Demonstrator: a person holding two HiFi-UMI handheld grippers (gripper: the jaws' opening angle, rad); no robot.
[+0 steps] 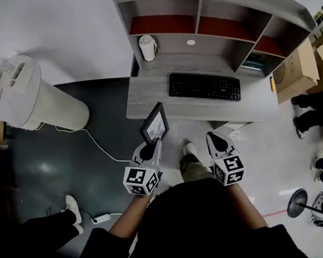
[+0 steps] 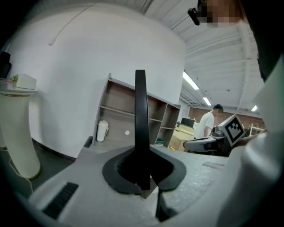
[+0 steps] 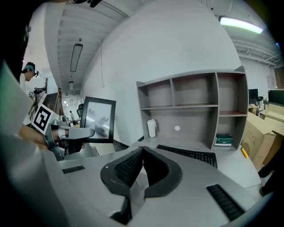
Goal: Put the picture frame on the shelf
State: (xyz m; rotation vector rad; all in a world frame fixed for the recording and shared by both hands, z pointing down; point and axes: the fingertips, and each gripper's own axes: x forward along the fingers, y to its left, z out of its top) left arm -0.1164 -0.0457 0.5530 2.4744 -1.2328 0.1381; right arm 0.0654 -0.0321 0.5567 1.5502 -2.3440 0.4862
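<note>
The left tool (image 2: 141, 177) clenches the picture frame (image 2: 140, 119) at its bottom edge, long axis upright, glass seemingly facing the clenched, empty right tool (image 3: 141, 153).

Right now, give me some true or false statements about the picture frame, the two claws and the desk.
1. The left claw is shut on the picture frame. True.
2. The right claw holds the keyboard. False: it is shut and empty, and the keyboard lies on the desk.
3. The picture frame already stands on the shelf. False: it is held upright in front of the desk.
4. A green book lies in the shelf's lower right compartment. True.
</note>
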